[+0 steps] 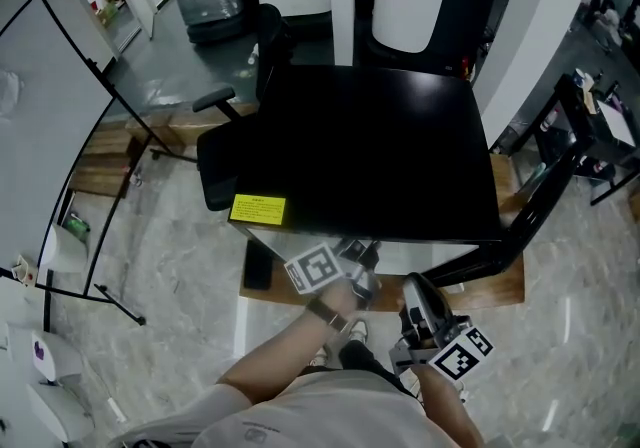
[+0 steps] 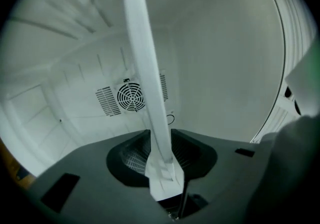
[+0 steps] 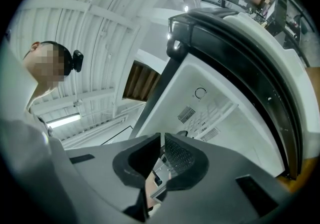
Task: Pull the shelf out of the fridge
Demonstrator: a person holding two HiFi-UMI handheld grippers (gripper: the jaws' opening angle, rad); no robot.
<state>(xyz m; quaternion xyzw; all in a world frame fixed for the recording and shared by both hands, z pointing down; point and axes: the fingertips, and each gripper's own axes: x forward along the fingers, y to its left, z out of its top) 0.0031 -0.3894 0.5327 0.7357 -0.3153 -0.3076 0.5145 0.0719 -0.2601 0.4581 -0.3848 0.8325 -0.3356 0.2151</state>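
In the white fridge (image 2: 225, 68), the left gripper (image 2: 160, 149) stands spread around the shelf (image 2: 140, 43). It should close firmly, then pull level. The right gripper (image 3: 162, 155) is pressed together.

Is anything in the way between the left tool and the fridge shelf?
Nothing visible is. In the left gripper view the white shelf runs between the open jaws of the left tool, with a gap to the pad on each side. No other thing shows between them.

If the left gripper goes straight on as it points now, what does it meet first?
Probably the white shelf, already between its open fingers; behind it lies the fridge's back wall, depth unclear.
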